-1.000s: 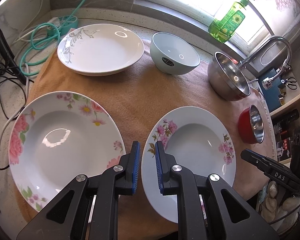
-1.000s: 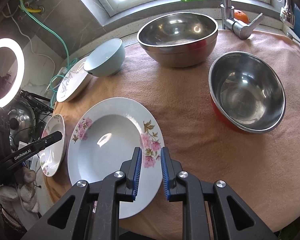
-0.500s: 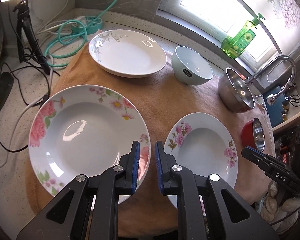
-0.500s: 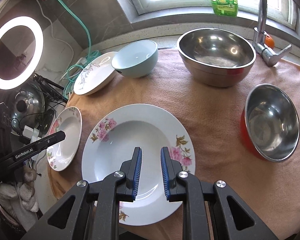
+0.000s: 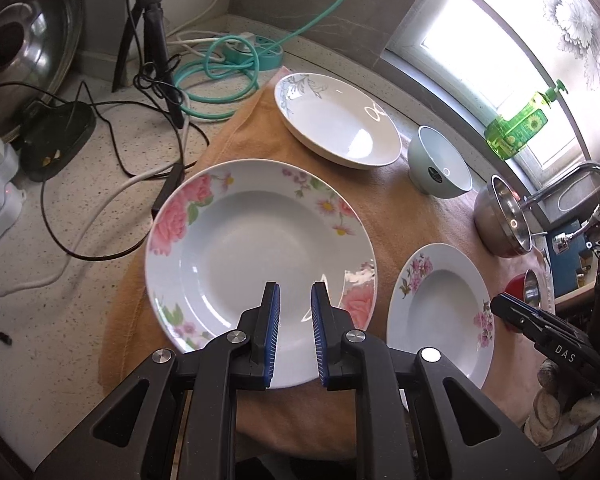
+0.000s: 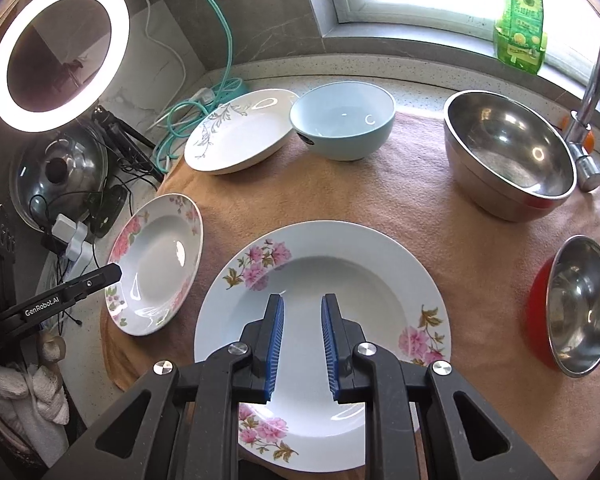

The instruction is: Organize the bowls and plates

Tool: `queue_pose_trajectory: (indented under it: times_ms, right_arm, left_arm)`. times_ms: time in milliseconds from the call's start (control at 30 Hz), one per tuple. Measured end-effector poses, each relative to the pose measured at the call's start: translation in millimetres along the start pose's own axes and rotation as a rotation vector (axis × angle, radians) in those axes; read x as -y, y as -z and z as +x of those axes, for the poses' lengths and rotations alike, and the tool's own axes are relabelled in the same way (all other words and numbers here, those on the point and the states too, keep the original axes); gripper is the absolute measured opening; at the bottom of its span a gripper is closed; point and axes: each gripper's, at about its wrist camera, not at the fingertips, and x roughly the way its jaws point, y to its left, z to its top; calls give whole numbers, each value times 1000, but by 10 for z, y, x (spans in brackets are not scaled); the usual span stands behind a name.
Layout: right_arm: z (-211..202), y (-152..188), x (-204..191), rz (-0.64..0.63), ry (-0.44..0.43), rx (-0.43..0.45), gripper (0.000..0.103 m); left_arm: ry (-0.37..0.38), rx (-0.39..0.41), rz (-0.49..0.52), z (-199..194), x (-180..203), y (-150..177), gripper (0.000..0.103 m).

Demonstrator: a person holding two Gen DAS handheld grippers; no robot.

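Observation:
Over the near part of a large rose-patterned plate (image 5: 260, 264) hangs my left gripper (image 5: 293, 300), nearly shut, with a narrow gap and nothing in it. My right gripper (image 6: 302, 308) stands the same way above a smaller pink-flowered plate (image 6: 340, 280), which lies to the right of the rose plate (image 6: 156, 264). Farther back are a white plate with grey leaves (image 6: 240, 136) and a light blue bowl (image 6: 342, 120). At the right stand a large steel bowl (image 6: 508, 156) and a red-sided steel bowl (image 6: 580, 304). Neither gripper touches a dish.
All dishes rest on an orange cloth (image 5: 380, 216) on a speckled counter. Cables, a teal hose (image 5: 220, 76) and a tripod (image 5: 152, 40) crowd the left side, beside a ring light (image 6: 60, 52). A faucet (image 6: 592, 100) and a green soap bottle (image 6: 520, 20) stand by the window.
Both grippers moved left and rolled. The left went from between the two flowered plates to over the rose plate; the right moved from the smaller plate's right rim to its middle.

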Motion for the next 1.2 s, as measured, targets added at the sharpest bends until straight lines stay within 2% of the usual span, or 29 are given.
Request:
queue_pose_trajectory:
  times_ms: [33, 67, 100, 167, 267, 500, 700, 1033, 1200]
  right_arm:
    - [23, -16, -34, -7, -1, -7, 18]
    - [48, -28, -73, -17, -4, -15, 18]
    - [75, -37, -111, -26, -10, -24, 18]
    - [115, -54, -199, -47, -21, -33, 20]
    - [173, -80, -328, -71, -35, -40, 34]
    - [285, -166, -594, -112, -78, -37, 34]
    - [436, -219, -709, -97, -96, -59, 34]
    - [653, -336, -850, -89, -100, -75, 33]
    - [758, -396, -920, -96, -104, -82, 29]
  left_arm:
    - [-6, 4, -10, -20, -40, 6, 14]
    - [-14, 5, -21, -35, -83, 13, 19]
    - [-22, 7, -35, -51, -135, 21, 30]
    - [-34, 16, -61, -85, -233, 32, 37]
    - [-50, 21, -90, -125, -380, 48, 37]
    - [-71, 24, -145, -147, -674, 72, 37]
    - [-64, 17, -162, -117, -835, 80, 37]
    - [-48, 0, -153, -20, -944, 31, 34]
    - [-33, -13, -144, 50, -962, 7, 33]
